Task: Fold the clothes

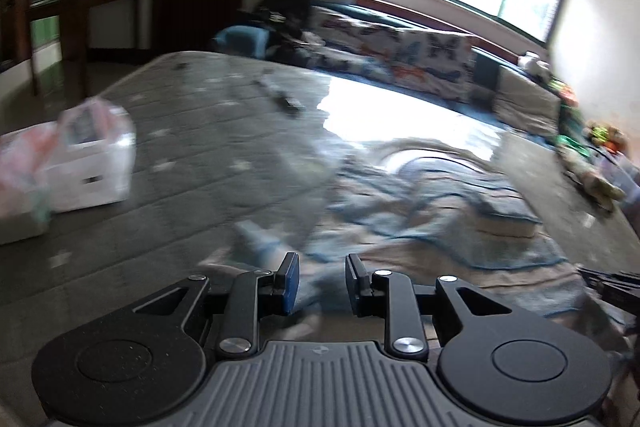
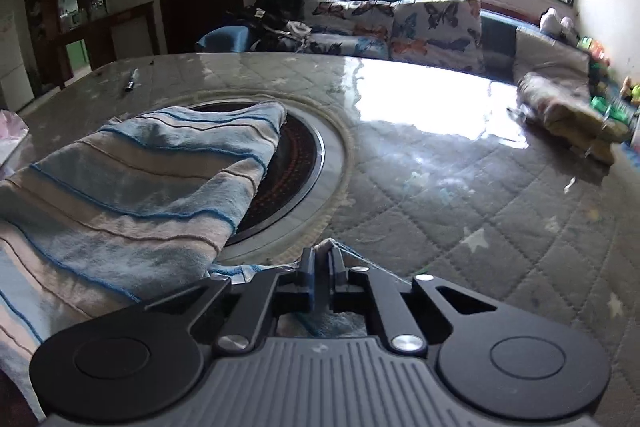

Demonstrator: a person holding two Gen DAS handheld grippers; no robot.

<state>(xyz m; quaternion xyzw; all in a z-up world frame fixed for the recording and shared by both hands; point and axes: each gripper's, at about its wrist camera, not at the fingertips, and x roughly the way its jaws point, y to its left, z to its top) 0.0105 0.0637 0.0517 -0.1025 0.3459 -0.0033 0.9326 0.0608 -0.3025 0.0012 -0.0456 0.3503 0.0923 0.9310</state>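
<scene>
A blue, beige and white striped cloth (image 2: 132,183) lies rumpled on a quilted grey table cover (image 2: 460,195), draped partly over a round black burner (image 2: 288,167) set in the table. My right gripper (image 2: 322,259) is shut on a corner of that cloth, which pokes out between the pads. In the blurred left wrist view the same striped cloth (image 1: 432,211) spreads ahead and to the right. My left gripper (image 1: 322,283) stands open just above the cloth's near edge, nothing between its fingers.
A white plastic bag with a box (image 1: 80,163) sits at the table's left. A dark pen (image 2: 131,79) lies at the far left. Butterfly-print cushions (image 2: 400,27) line a bench under the window. Folded cloth and small coloured items (image 2: 576,115) crowd the right edge.
</scene>
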